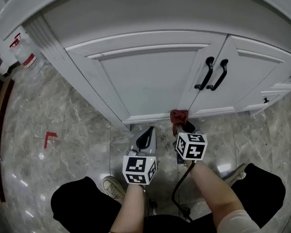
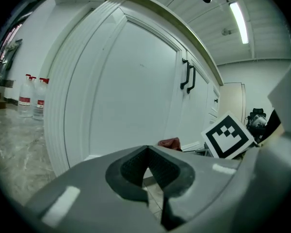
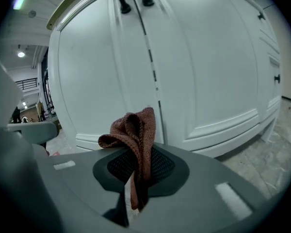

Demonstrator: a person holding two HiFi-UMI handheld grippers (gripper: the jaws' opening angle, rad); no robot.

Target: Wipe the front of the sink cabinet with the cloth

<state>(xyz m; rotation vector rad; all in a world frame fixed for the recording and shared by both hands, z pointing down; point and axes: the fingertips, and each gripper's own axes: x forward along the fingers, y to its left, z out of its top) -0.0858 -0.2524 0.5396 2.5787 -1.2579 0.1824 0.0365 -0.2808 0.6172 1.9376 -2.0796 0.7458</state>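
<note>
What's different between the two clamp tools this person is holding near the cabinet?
The right gripper is shut on a reddish-brown cloth; the left gripper is shut with nothing in it. The right gripper reaches nearer the cabinet, at the foot of the seam between its doors; the left gripper sits farther back, before the left door. Both are grey and point at the cabinet.

No words, brand names or numbers can be read anywhere. The left cube on the left tool and the right cube on the right tool carry only black-and-white square marker patterns. In the head view, the bottles at ten o'clock bear red labels too small to read.
</note>
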